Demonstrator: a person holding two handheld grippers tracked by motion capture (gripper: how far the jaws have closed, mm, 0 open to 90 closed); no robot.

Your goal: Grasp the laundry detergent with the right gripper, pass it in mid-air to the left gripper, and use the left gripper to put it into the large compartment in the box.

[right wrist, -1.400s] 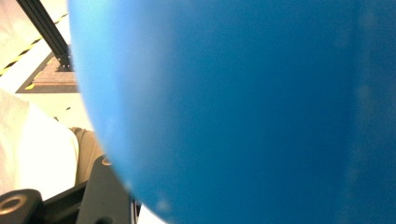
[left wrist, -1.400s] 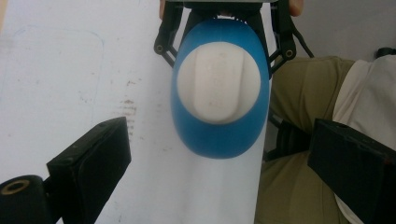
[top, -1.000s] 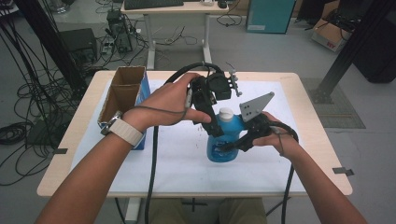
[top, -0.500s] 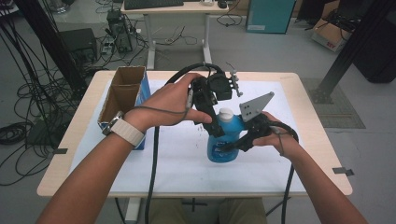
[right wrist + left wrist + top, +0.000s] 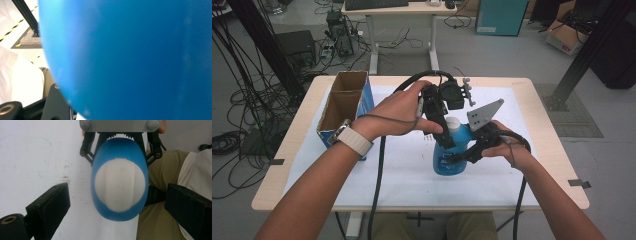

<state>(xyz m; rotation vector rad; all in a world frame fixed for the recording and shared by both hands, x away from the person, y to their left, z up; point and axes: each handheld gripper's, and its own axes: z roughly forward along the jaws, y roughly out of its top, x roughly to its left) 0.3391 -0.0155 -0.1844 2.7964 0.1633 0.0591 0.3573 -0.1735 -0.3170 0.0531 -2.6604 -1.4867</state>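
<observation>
A blue bottle (image 5: 451, 152) with a white cap (image 5: 452, 123) stands upright on the white sheet near the table's middle. My right gripper (image 5: 462, 152) comes in from the right and is shut on the bottle's body, its grey plate (image 5: 484, 114) above. In the right gripper view the blue bottle (image 5: 137, 60) sits right against the lens. My left gripper (image 5: 448, 132) points down over the cap. In the left gripper view I look straight down on the cap (image 5: 120, 185) and blue shoulder (image 5: 120, 150). The left gripper (image 5: 118, 207) is open, its jaws wide on either side without touching.
An open cardboard box (image 5: 343, 100) with a blue side stands at the table's left. The white sheet (image 5: 402, 175) covers most of the wooden table (image 5: 557, 150). Black cables (image 5: 377, 190) trail off the near edge. A desk and floor cables lie beyond.
</observation>
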